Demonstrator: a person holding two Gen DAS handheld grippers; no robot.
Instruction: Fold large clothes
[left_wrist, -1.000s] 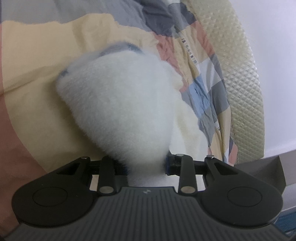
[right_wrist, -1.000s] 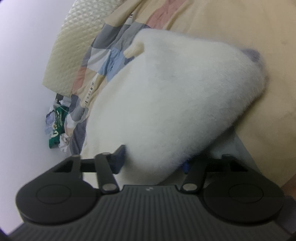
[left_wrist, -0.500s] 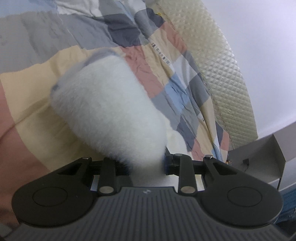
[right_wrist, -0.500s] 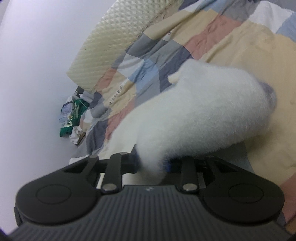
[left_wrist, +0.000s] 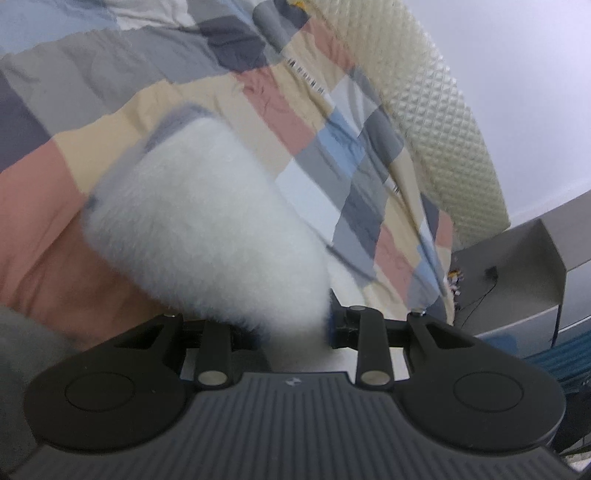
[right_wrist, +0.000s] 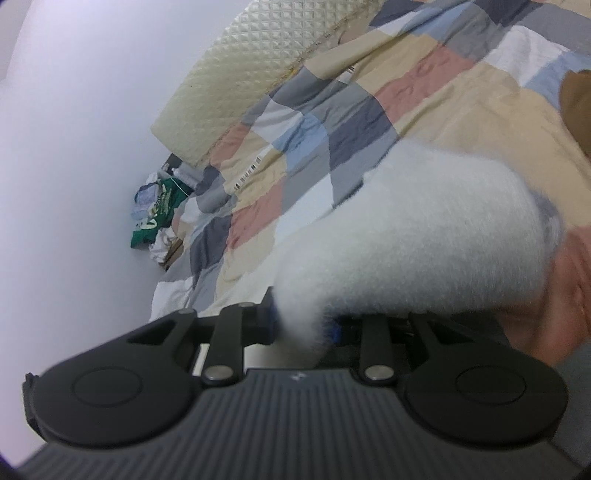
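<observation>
the white fleecy garment hangs bunched from both grippers, lifted off the bed. the left gripper has its jaws clamped on one part of it, the right gripper clamped on another. below lies the patchwork bedcover, with a quilted cream mattress at its far edge. this looks like the lift-and-spread step; next the cloth needs drawing apart and laying flat for a fold.
</observation>
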